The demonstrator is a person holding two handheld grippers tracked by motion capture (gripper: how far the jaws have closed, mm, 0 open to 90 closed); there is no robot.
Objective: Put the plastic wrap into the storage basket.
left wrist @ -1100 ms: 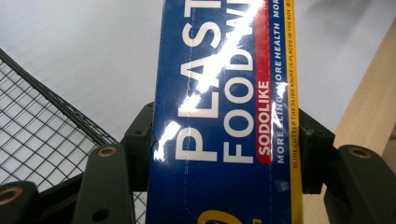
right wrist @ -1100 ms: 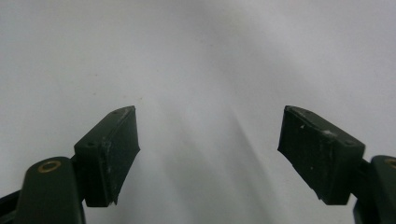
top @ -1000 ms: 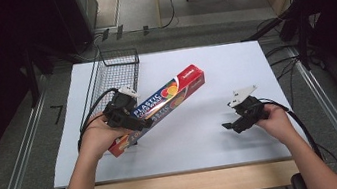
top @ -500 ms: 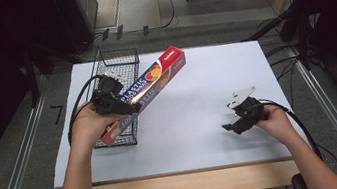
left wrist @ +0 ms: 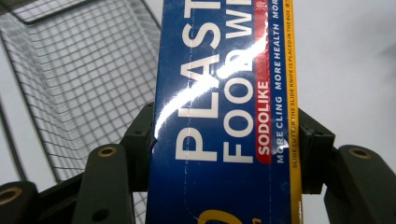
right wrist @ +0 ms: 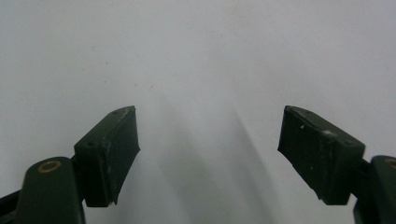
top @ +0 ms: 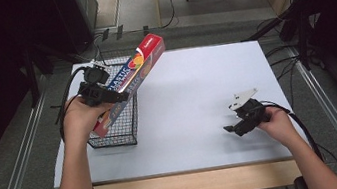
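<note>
While the plastic wrap box (top: 128,83) hangs tilted over the wire basket (top: 120,132), its lower end dips inside the basket and its red end rises past the basket's far rim. Clamped across the box's middle, the left gripper (top: 113,95) has its 2 jaws pressed on the box's long sides above the basket mesh. Well to the right of the basket, the right gripper (top: 230,129) rests low over the white table (top: 195,85), jaws apart with nothing between them.
</note>
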